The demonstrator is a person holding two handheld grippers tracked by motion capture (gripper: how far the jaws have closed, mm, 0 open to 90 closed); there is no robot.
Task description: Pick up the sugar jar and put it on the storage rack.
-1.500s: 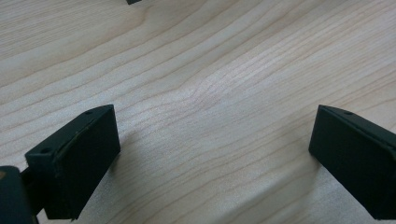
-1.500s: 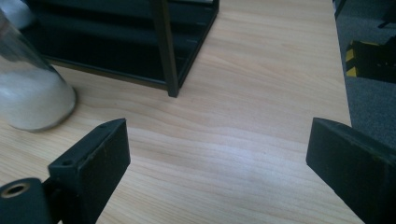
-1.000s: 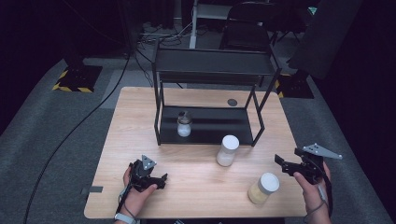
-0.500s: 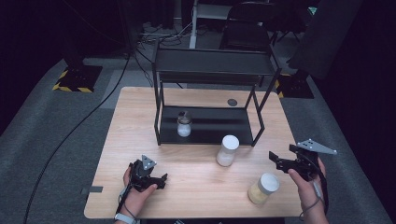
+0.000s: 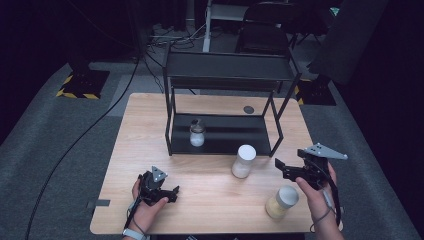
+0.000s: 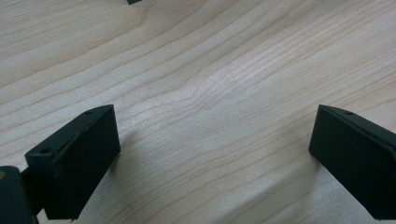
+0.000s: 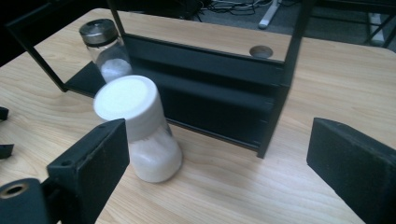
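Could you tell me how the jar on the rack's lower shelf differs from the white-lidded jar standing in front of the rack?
The shelf jar has a dark metal lid; the front jar has a white lid. The shelf jar holds a low layer of white powder; the front jar looks well filled. The shelf jar looks smaller. Both stand upright, untouched.

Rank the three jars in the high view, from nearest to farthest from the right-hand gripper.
From the right gripper:
1. Yellowish jar, just below it at the table's near edge.
2. White-lidded jar, to its left, before the rack.
3. Metal-lidded jar, on the rack's bottom shelf.
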